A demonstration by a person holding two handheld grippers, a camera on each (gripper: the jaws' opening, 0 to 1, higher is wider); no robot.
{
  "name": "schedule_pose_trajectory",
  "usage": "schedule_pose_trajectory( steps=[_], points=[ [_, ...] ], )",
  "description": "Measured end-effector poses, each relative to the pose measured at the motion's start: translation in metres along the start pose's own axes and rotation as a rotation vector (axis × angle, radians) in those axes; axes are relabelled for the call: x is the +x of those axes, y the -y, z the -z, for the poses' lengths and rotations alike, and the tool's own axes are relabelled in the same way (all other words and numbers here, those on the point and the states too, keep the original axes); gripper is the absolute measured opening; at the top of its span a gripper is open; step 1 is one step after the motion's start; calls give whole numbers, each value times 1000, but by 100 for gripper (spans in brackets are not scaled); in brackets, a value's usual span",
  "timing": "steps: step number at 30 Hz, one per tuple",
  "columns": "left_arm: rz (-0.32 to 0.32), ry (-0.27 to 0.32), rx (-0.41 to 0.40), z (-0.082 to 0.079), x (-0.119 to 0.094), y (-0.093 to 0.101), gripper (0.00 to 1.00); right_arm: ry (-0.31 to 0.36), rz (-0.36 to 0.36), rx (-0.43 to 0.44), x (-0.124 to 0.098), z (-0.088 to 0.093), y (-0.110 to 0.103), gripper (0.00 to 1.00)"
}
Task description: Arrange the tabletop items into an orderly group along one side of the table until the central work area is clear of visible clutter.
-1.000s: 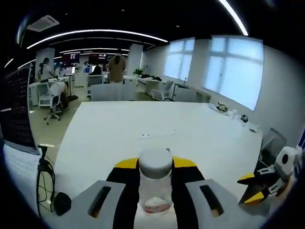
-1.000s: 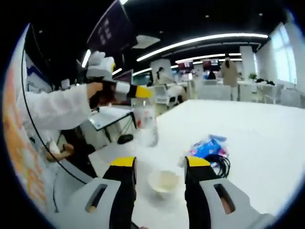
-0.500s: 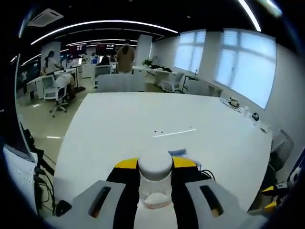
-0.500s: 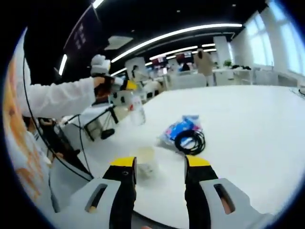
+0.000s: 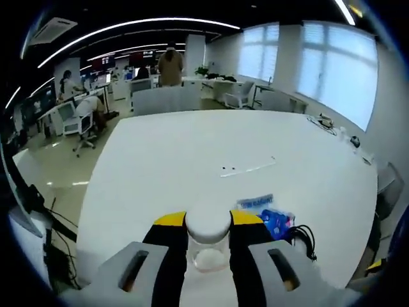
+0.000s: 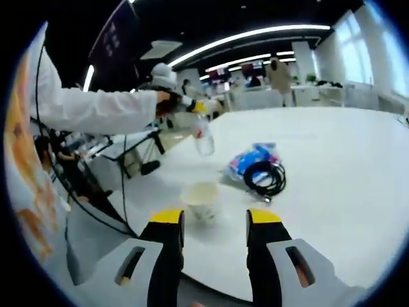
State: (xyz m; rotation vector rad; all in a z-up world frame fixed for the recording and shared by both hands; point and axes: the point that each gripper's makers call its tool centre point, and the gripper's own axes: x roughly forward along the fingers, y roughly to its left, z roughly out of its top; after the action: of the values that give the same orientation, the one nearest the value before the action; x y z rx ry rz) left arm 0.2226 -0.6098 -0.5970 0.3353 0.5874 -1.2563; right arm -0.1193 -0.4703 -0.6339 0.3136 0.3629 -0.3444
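Left tool (image 5: 208,233) is gripping the bottle (image 5: 208,240), upright, cap up, carrying it above the table (image 5: 166,166) near its edge. Right tool (image 6: 208,220) is hanging open and empty, the bowl (image 6: 200,199) sitting dead ahead just past its tips; cable (image 6: 265,176) and blue packet (image 6: 249,158) lying beyond, right.

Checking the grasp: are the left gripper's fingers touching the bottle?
Touching. In the left gripper view, the fingers press both sides of the white-capped bottle, which is lifted above the table.
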Motion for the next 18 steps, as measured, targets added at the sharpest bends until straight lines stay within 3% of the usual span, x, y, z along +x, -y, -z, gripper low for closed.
schedule_pose_trajectory(
  steps=[13,18],
  points=[
    [-32,-82,2,19,22,-15,22,-7,30,58,7,4,12,36],
    [-54,-63,-30,13,21,-20,21,-20,23,56,9,6,10,36]
  ],
)
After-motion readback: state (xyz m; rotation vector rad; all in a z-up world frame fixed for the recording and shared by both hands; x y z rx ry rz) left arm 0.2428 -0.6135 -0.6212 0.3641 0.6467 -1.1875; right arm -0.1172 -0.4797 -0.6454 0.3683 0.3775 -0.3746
